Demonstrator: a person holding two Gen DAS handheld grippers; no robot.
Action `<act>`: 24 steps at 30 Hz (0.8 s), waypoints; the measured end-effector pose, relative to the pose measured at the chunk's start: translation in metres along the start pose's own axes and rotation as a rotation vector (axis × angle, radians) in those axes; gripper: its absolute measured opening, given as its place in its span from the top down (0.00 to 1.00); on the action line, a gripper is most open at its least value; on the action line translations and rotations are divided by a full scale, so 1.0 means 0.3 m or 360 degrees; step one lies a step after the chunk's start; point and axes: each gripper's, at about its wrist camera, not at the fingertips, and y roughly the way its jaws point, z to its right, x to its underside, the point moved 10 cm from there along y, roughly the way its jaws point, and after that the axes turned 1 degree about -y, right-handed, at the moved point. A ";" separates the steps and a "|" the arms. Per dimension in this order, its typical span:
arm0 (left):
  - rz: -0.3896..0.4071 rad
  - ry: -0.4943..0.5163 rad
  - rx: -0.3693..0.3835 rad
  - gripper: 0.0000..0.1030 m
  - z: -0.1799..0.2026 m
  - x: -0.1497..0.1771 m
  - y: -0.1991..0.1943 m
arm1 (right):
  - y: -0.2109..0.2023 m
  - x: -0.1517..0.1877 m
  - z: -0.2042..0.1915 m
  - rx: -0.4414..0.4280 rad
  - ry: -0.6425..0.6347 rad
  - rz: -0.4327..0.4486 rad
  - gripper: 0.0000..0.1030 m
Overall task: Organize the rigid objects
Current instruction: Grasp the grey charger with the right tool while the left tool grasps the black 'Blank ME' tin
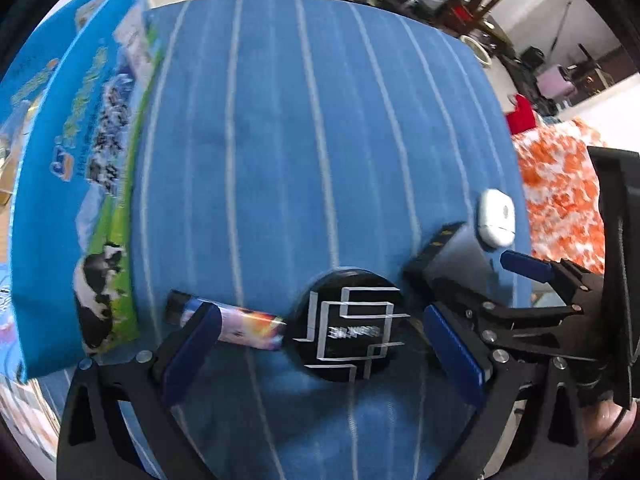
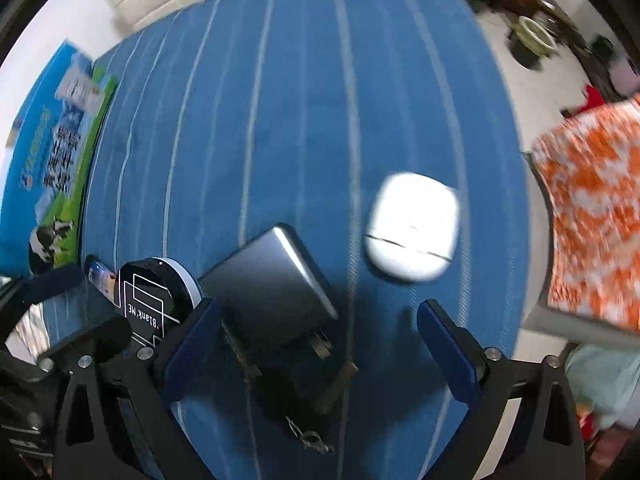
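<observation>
A round black compact with white line art lies on the blue striped cloth, between the fingers of my open left gripper. A colourful tube lies to its left, touching the left finger. A dark grey rectangular case and a white earbud case lie to the right. My right gripper is open over the grey case, with the white earbud case ahead right and the compact at left. The right gripper also shows in the left wrist view.
A blue milk carton box with cow pictures stands along the cloth's left edge, also seen as the box. An orange and white patterned fabric lies off the right edge. Furniture and clutter fill the far room.
</observation>
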 end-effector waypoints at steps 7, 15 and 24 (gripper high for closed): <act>0.0000 0.0029 -0.0061 0.00 -0.047 0.015 -0.007 | 0.097 -0.004 -0.072 0.0068 -0.0189 -0.0063 0.08; 0.0008 0.0101 -0.0080 0.01 -0.005 0.032 0.002 | 0.068 -0.028 -0.026 0.0135 -0.0081 0.0062 0.34; -0.0074 0.0263 -0.0115 0.00 0.070 0.063 0.090 | 0.035 0.120 0.132 0.0230 0.0389 -0.0062 0.37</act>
